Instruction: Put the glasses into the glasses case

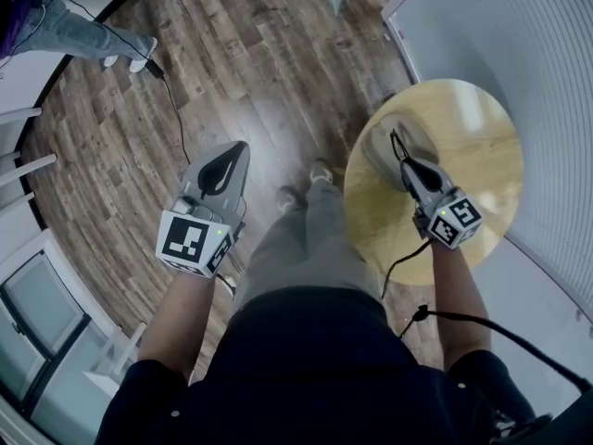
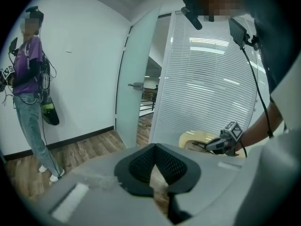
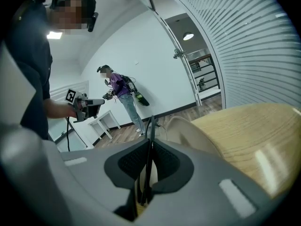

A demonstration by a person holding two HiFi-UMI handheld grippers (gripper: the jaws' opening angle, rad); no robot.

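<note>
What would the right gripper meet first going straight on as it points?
The right gripper, gripping the glasses, would probably meet the beige glasses case on the round table first; depth is unclear.

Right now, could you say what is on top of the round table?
A beige glasses case lies on it; the right gripper, shut on black glasses, covers part of the case, so its inside is unseen.

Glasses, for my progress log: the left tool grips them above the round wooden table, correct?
No. It is the right tool that grips the glasses; the right gripper view shows them pinched between its jaws, above the round wooden table.
</note>
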